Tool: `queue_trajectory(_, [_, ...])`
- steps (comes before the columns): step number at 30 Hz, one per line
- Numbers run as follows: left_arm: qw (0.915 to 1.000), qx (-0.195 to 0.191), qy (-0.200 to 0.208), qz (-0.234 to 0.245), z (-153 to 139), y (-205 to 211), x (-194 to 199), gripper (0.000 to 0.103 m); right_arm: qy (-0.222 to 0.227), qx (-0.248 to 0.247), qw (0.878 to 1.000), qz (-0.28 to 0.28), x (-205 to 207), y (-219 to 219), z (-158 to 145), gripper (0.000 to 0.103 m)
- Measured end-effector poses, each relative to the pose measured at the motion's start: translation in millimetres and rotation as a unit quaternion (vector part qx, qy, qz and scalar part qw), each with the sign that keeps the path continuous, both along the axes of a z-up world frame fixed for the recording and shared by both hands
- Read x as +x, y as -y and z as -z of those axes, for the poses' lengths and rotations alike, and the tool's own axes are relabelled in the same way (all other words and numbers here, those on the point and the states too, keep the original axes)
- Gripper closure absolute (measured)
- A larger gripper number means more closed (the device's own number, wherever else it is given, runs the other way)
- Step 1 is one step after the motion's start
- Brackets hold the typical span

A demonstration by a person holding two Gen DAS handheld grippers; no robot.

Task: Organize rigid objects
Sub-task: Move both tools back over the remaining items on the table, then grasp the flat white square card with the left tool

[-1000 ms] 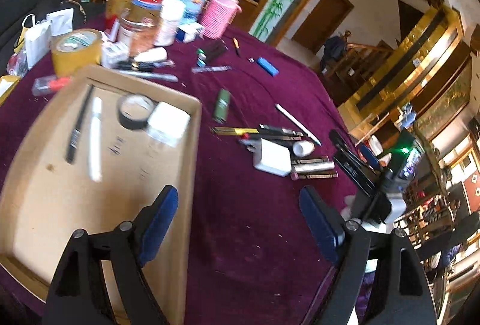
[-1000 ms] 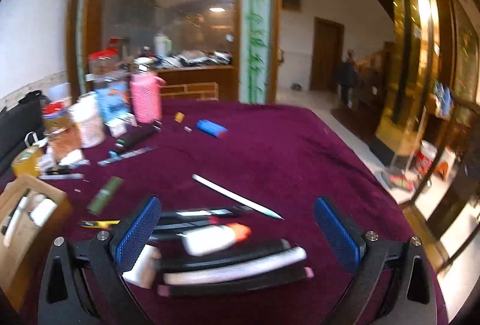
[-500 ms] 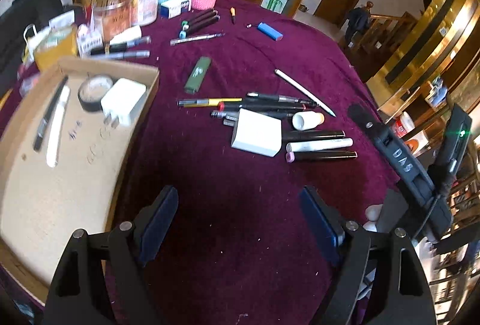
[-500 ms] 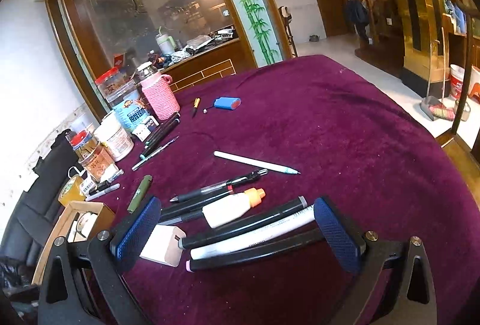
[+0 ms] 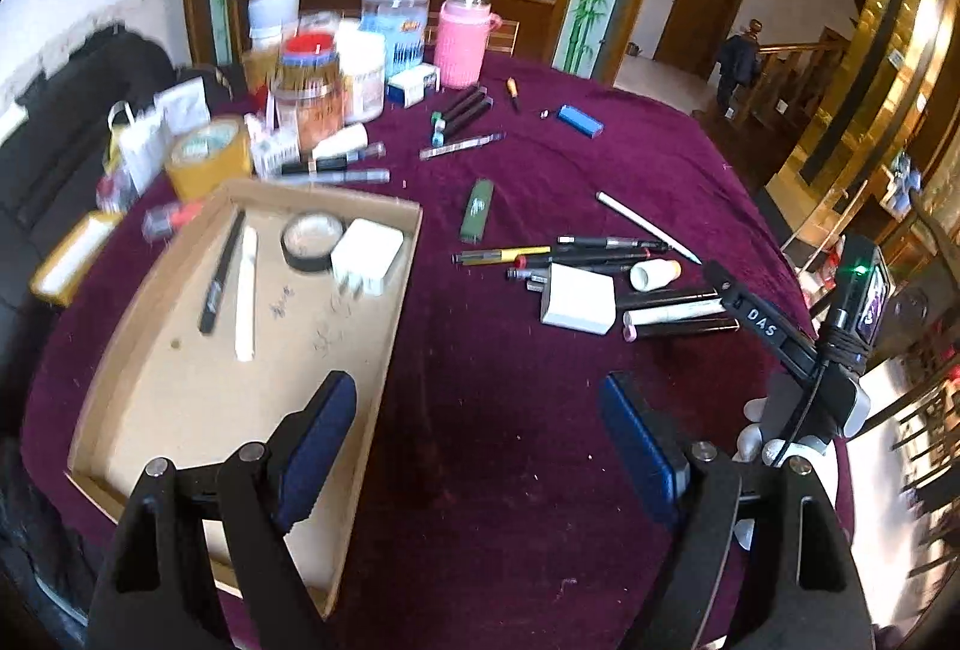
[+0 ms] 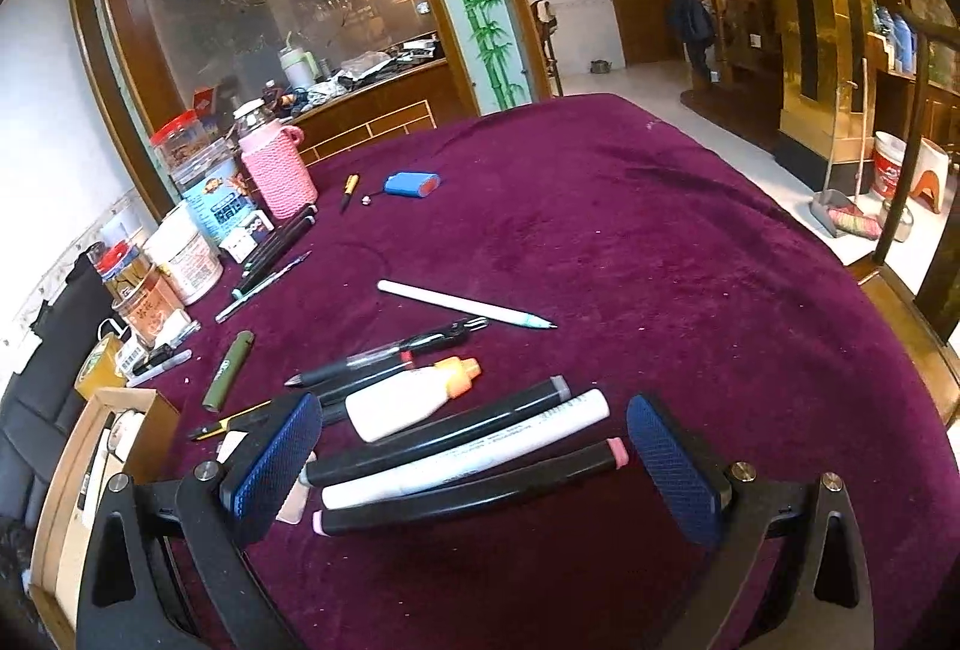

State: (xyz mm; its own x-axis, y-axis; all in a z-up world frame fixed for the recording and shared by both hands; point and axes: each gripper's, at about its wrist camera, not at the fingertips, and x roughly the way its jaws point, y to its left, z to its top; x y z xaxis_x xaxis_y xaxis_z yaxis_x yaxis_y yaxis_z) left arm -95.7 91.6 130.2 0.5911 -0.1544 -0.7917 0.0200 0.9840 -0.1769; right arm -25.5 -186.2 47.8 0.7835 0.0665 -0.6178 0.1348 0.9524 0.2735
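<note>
Cardboard tray part-filled, pens and markers loose on the maroon surface.

The tray [image 5: 384, 344] lies at 9 o'clock in the left wrist view and holds a black pen [image 5: 221, 271], a white stick [image 5: 245, 293], a tape roll [image 5: 312, 241] and a white charger [image 5: 366, 257], the last two touching at its far end. At 2 o'clock from the tray, a second charger [image 5: 579, 297] lies among pens and three markers [image 5: 678, 314], with a small glue bottle [image 5: 654, 273] beside them. Jars [image 5: 309, 92] and a pink-sleeved bottle [image 5: 461, 41] stand at 12 o'clock. The left tool [image 5: 480, 446] hangs wide open over bare cloth, holding nothing. The right tool [image 6: 474, 461] is also spread wide, its pads flanking the three markers [image 6: 462, 455] without pressing on them.
</note>
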Motion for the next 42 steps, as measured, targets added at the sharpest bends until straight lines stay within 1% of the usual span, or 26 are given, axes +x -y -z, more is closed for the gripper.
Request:
queue_trajectory(2, [1.0, -0.001, -0.006, 0.003, 4.3, 1.1, 2.1, 0.021, 0.003, 0.001, 1.0, 0.007, -1.8, 4.2, -1.2, 0.001])
queue_trajectory(6, [0.9997, 0.019, -0.001, 0.016, 3.0, 12.5, 6.7, 0.021, 0.009, 0.012, 1.0, 0.011, -5.0, 10.0, -3.8, 0.001])
queue_trajectory(9, [0.9991, 0.031, 0.007, 0.028, 0.2, 22.2, 15.2, 0.021, 0.017, 0.024, 1.0, 0.008, -8.8, 12.7, -7.7, 0.001])
queue_trajectory(12, [0.9986, 0.039, 0.008, 0.035, 3.5, 31.5, 32.5, 0.021, 0.026, 0.033, 0.999, 0.009, -13.5, 16.2, -11.8, 0.0])
queue_trajectory(15, [0.9987, 0.026, -0.006, 0.044, 13.3, 38.8, 55.8, 0.021, 0.027, 0.062, 0.998, 0.013, -14.1, 24.4, -13.5, 0.0])
queue_trajectory(17, [0.9987, 0.006, -0.017, 0.048, 20.3, 42.7, 77.3, 0.021, 0.031, 0.077, 0.996, 0.019, -15.3, 29.9, -15.3, 0.0])
queue_trajectory(18, [0.9985, -0.01, -0.021, 0.05, 24.2, 45.2, 90.2, 0.021, 0.041, 0.078, 0.996, 0.032, -18.1, 34.5, -18.2, 0.0])
queue_trajectory(21, [0.9973, -0.031, -0.027, 0.061, 33.4, 57.1, 115.6, 0.021, 0.064, 0.066, 0.993, 0.069, -21.4, 42.9, -24.9, 0.0])
queue_trajectory(24, [0.995, -0.032, -0.035, 0.088, 46.4, 81.8, 137.2, 0.021, 0.053, 0.053, 0.993, 0.089, -13.2, 46.6, -21.9, 0.0])
queue_trajectory(27, [0.9921, -0.008, -0.046, 0.117, 62.3, 108.1, 150.8, 0.021, 0.028, 0.06, 0.994, 0.087, -1.1, 48.2, -14.3, 0.001])
queue_trajectory(29, [0.9892, 0.024, -0.052, 0.135, 77.4, 123.6, 157.2, 0.021, 0.022, 0.06, 0.994, 0.085, 2.0, 47.7, -12.0, 0.0])
queue_trajectory(31, [0.9865, 0.059, -0.063, 0.139, 94.3, 132.9, 161.6, 0.021, 0.022, 0.056, 0.995, 0.084, 2.0, 46.8, -11.3, 0.001])
queue_trajectory(32, [0.9855, 0.08, -0.06, 0.137, 99.8, 135.0, 161.7, 0.021, 0.022, 0.053, 0.995, 0.084, 2.2, 46.4, -11.0, 0.0])
queue_trajectory(33, [0.9837, 0.093, -0.065, 0.14, 105.7, 136.0, 161.7, 0.021, 0.021, 0.048, 0.995, 0.085, 2.2, 45.1, -10.4, 0.0])
queue_trajectory(34, [0.983, 0.094, -0.058, 0.147, 107.5, 135.3, 158.5, 0.021, 0.019, 0.045, 0.995, 0.085, 2.8, 44.8, -9.9, 0.0])
queue_trajectory(36, [0.98, 0.102, -0.064, 0.158, 107.6, 131.3, 152.1, 0.022, 0.014, 0.041, 0.996, 0.084, 4.2, 43.7, -7.9, 0.001])
queue_trajectory(37, [0.978, 0.115, -0.068, 0.16, 107.5, 129.4, 147.0, 0.033, 0.011, 0.039, 0.996, 0.084, 5.0, 43.2, -7.0, 0.001])
queue_trajectory(38, [0.9752, 0.13, -0.068, 0.166, 107.9, 127.6, 141.2, 0.033, 0.009, 0.038, 0.996, 0.083, 5.9, 43.2, -6.2, 0.001])
queue_trajectory(39, [0.9735, 0.133, -0.07, 0.173, 108.1, 124.8, 135.5, 0.033, 0.006, 0.037, 0.996, 0.082, 6.6, 43.1, -5.6, 0.001])
queue_trajectory(42, [0.9711, 0.121, -0.089, 0.186, 105.4, 107.0, 114.7, 0.033, 0.0, 0.037, 0.996, 0.08, 8.3, 42.9, -3.4, 0.001])
